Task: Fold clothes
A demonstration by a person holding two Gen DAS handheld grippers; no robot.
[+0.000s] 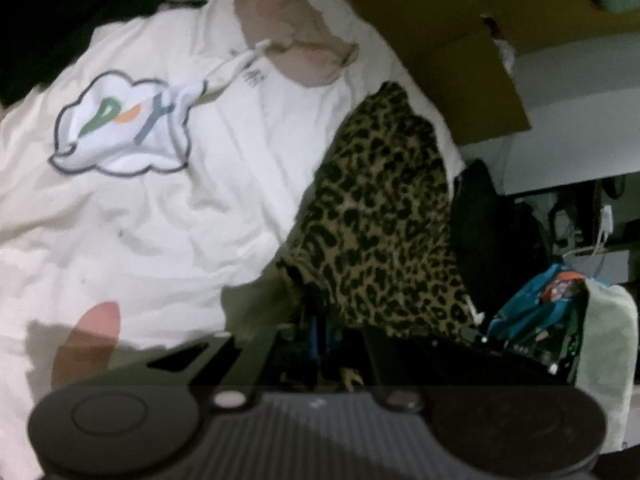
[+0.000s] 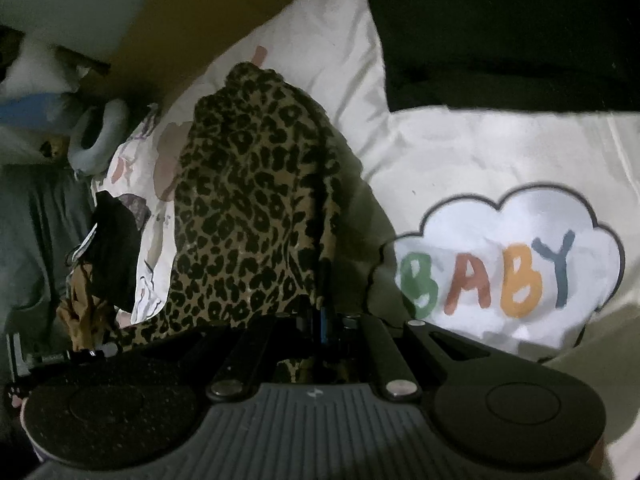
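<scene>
A leopard-print garment (image 1: 380, 220) rises in a bunched ridge off the white bed sheet (image 1: 140, 220). Its near edge runs down into my left gripper (image 1: 324, 332), whose dark fingers sit close together and are shut on the cloth. In the right wrist view the same garment (image 2: 256, 200) drapes away from my right gripper (image 2: 324, 312), which is also shut on its near edge. The fingertips of both grippers are mostly hidden by the fabric and by shadow.
The sheet carries a cloud print reading BABY (image 2: 508, 268). A black fabric block (image 2: 500, 32) lies at the far side. Black, white-patterned and grey clothes (image 2: 116, 248) are piled beside the bed. A blue bag (image 1: 532, 320), a pale green towel (image 1: 608, 340) and brown cardboard (image 1: 440, 40) sit off the bed's edge.
</scene>
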